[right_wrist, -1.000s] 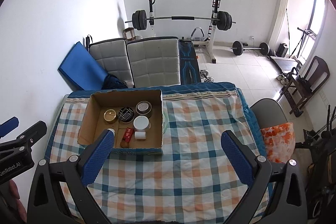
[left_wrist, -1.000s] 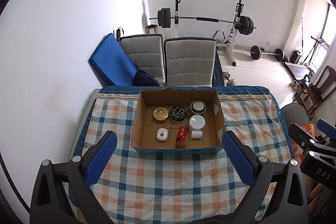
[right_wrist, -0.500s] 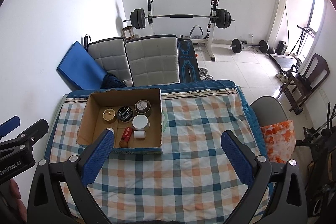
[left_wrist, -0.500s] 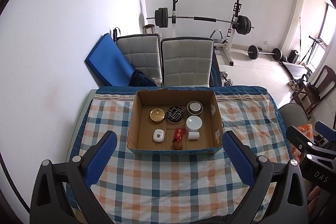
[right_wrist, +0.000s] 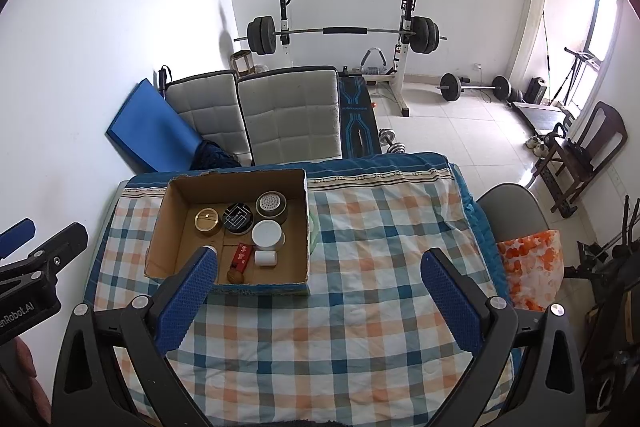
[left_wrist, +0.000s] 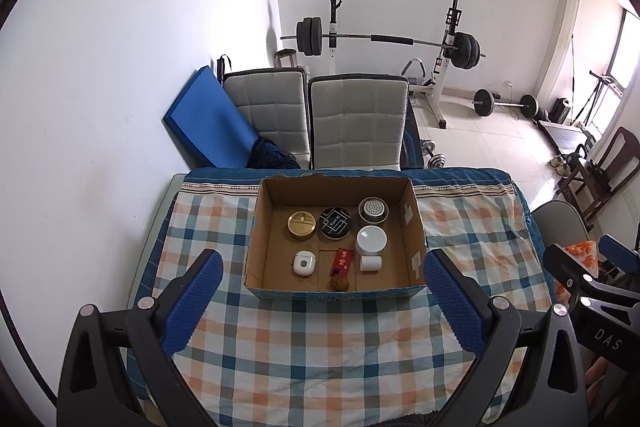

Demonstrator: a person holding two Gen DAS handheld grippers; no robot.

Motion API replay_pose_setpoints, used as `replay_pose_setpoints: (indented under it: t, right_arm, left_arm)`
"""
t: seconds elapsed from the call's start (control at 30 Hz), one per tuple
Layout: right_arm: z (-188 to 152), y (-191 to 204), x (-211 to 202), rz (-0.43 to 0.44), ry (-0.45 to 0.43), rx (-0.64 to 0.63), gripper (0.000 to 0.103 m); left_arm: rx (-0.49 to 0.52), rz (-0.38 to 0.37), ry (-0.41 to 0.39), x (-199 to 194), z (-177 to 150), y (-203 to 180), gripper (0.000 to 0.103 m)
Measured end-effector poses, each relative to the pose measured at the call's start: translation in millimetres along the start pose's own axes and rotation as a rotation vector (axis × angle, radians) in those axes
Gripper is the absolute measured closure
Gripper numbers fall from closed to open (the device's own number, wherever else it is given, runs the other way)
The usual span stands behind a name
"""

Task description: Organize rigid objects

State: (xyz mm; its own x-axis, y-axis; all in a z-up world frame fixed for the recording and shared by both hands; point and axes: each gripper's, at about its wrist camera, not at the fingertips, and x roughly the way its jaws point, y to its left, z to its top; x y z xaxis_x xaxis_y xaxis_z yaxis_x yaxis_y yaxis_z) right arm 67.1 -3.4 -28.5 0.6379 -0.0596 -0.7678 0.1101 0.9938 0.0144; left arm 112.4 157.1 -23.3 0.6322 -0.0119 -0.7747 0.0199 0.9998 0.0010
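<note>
Already both grippers, left (left_wrist: 322, 301) and right (right_wrist: 318, 301), hover with fingers spread, empty; best descend squarely over the cardboard box (left_wrist: 334, 293) near the surface's far edge.

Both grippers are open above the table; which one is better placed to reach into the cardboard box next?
Left, probably. The left gripper frames the cardboard box squarely between its open fingers; in the right gripper view the box sits off to its left side.

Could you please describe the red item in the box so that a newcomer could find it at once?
Look inside the open cardboard box on the checked tablecloth. In its near row, between a white case and a small white cylinder, lies the red packet, the only red thing there.
</note>
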Motion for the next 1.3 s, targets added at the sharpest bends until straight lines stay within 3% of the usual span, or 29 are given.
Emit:
replay_pose_setpoints:
  t: [1.3]
  right_arm:
    - [3.7, -2.9, 2.9, -0.027, -0.007, 0.014, 0.000]
  left_arm:
    - [-0.006, 0.014, -0.029, -4.7, 0.3, 5.8, 0.000]
